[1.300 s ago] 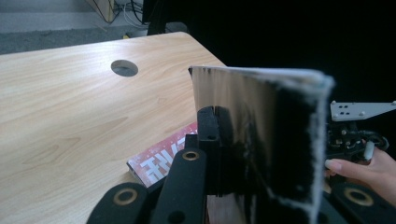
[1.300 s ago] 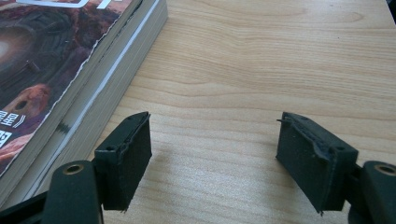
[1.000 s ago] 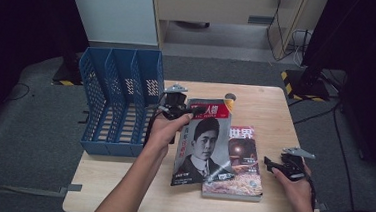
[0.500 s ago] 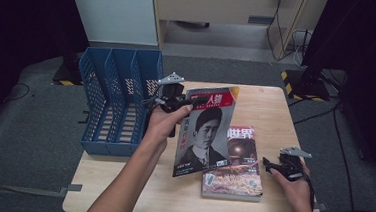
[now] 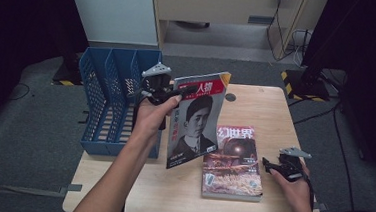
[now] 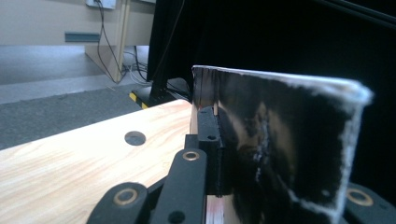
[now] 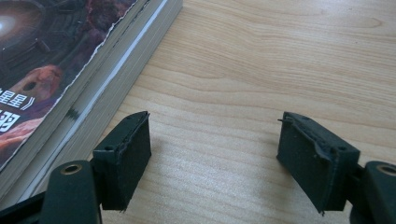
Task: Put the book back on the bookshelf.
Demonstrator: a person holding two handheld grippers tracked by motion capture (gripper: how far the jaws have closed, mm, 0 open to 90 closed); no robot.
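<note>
The left gripper's (image 5: 169, 92) fingers (image 6: 210, 140) pinch the magazine's (image 5: 195, 119) top edge, holding it tilted above the bench (image 5: 266, 104) beside the blue rack (image 5: 108, 100). The right gripper's (image 5: 277, 167) fingers (image 7: 123, 156) are spread, empty, right of the book (image 5: 232, 161).

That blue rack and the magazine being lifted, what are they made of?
The blue rack looks like moulded plastic with a matt finish: its walls are a uniform colour with regular slotted holes. The magazine seems glossy coated paper: in the left gripper view its cover mirrors light, its edge looks frayed white, and it bends in the left tool.
</note>
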